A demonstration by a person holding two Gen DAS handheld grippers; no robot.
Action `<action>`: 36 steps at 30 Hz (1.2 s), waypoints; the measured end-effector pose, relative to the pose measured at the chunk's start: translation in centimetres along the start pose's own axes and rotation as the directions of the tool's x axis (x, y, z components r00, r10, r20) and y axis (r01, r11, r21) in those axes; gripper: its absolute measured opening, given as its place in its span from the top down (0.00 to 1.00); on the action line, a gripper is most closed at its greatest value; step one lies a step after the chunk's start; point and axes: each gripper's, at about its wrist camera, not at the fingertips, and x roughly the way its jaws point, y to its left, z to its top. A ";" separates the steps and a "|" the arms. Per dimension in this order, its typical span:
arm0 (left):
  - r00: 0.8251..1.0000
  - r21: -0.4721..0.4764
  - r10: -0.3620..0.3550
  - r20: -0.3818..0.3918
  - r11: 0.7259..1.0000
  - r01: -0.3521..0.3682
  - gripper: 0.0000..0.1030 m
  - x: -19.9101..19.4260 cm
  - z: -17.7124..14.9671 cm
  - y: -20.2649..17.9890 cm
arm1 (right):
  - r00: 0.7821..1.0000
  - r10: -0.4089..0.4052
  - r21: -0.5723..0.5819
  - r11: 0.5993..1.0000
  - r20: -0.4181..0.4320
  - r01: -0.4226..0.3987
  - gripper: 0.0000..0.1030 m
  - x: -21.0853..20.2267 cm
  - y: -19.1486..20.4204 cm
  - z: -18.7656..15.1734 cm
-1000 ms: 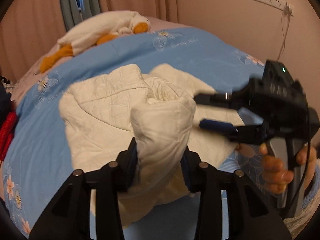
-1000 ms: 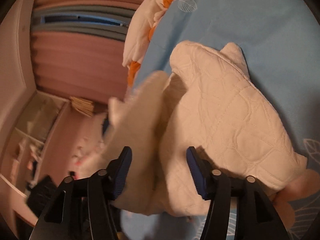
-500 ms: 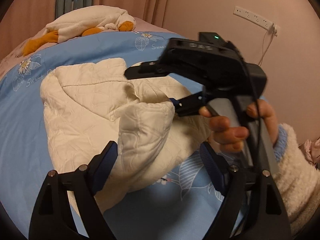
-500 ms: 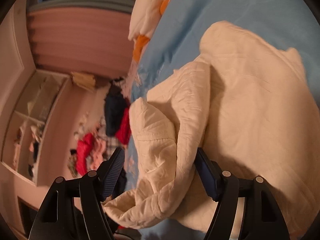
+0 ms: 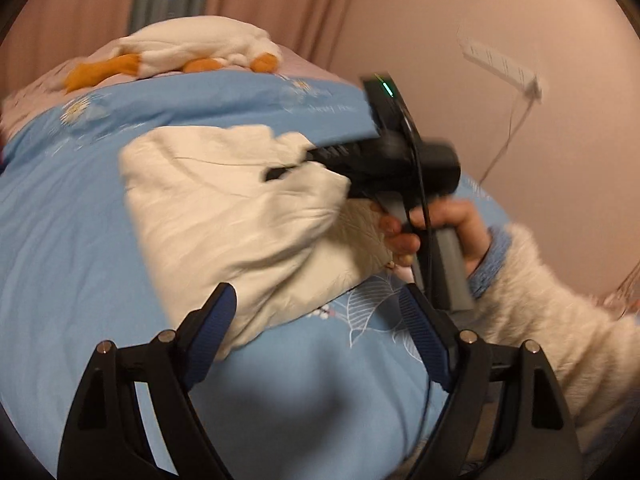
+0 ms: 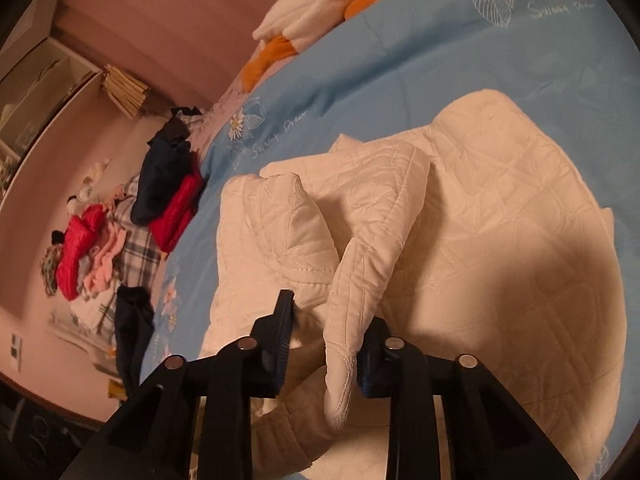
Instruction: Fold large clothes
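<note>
Mid-fold on the blue bed (image 6: pixel 400 60): the right tool (image 6: pixel 326 350) is closing on a fold of the cream quilted coat (image 6: pixel 500 220); the left tool (image 5: pixel 316 336) gapes, empty. Next, likely, laying that fold flat.

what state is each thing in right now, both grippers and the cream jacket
left gripper: open, fingers empty
right gripper: closing, a fold of the jacket between its fingers
cream quilted jacket: bunched and partly folded on the blue bedspread
</note>
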 end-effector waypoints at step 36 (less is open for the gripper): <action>0.993 -0.119 0.094 -0.076 0.988 -0.103 0.41 9.0 7.6 4.0 | 0.965 -0.019 0.263 0.963 0.263 -0.052 0.93 -5.2 -10.7 -0.2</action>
